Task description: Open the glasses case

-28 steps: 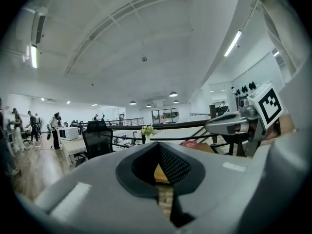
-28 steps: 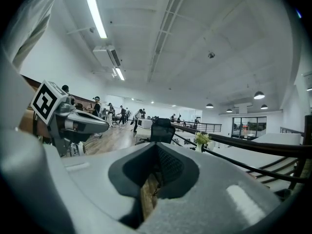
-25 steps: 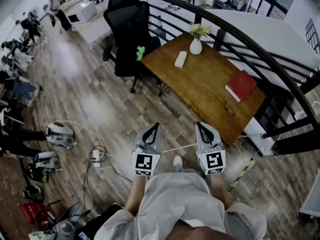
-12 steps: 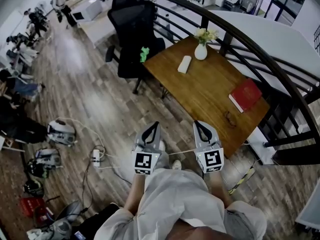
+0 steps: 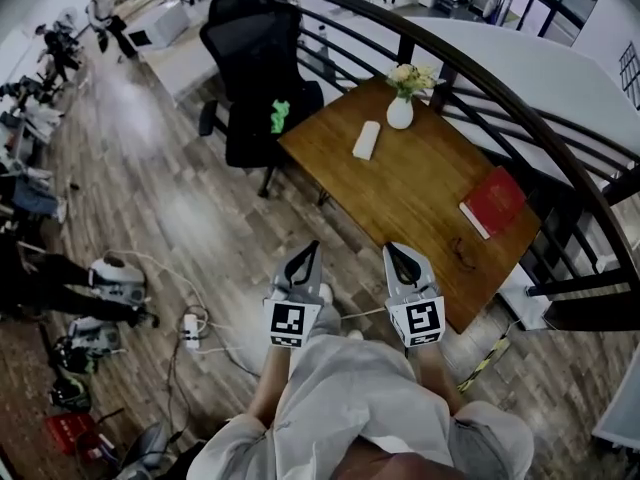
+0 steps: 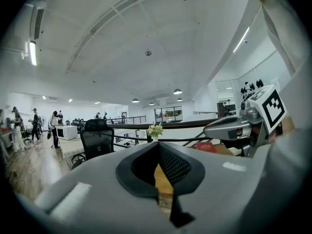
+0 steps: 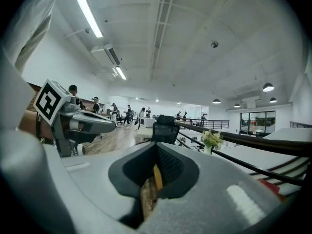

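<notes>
Wood desk (image 5: 420, 193) upper right, so I'm calling this the approach: left hand-held gripper (image 5: 312, 250) and right hand-held gripper (image 5: 394, 252) sitting closed, empty, needing to reach the glasses case (image 5: 367, 139).

The wooden table (image 5: 415, 193) carries a vase (image 5: 400, 113) (flowers in it), pale case (image 5: 367, 140), red book (image 5: 493, 201) — perhaps glasses (image 5: 461, 253).

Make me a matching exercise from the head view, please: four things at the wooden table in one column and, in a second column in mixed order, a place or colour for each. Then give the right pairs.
Things
1. white case
2. vase
3. book
4. office chair

Descriptions
A. black, stands beside the table, not on it
B. red, near the table's right end
C. holds pale flowers, at the table's far corner
D. lies on the table, close to the vase

Pairs: 1-D, 2-C, 3-B, 4-A
</notes>
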`<state>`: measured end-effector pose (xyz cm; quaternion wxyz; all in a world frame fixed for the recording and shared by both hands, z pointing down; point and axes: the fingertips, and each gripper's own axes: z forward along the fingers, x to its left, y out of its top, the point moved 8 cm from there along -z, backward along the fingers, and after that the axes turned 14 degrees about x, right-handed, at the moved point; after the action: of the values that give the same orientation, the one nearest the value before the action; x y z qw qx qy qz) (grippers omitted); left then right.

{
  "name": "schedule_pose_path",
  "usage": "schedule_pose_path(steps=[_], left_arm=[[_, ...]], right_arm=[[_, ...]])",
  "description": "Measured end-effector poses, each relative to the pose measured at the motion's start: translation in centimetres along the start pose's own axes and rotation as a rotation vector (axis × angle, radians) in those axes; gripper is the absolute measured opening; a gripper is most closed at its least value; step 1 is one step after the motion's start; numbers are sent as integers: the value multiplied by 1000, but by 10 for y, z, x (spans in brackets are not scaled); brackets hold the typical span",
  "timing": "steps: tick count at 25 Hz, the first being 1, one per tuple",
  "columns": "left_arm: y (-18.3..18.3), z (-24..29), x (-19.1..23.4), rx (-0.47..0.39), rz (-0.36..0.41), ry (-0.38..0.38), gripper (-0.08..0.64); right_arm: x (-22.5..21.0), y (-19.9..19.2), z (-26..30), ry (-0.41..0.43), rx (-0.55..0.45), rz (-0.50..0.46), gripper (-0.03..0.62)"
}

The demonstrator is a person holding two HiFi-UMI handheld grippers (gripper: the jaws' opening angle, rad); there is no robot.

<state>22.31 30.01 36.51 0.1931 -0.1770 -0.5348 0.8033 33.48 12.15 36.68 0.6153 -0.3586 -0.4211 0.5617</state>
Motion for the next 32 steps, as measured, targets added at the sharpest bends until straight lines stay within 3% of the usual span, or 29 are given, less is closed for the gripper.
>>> schedule_pose_path(steps=[19, 32], left_arm=[[17, 112, 138, 5, 5, -113, 20], [21, 159, 172, -11, 15, -170, 20]], right_arm=[[-15, 51, 149, -103, 66, 49, 3], [-33, 54, 189, -191, 76, 78, 3]])
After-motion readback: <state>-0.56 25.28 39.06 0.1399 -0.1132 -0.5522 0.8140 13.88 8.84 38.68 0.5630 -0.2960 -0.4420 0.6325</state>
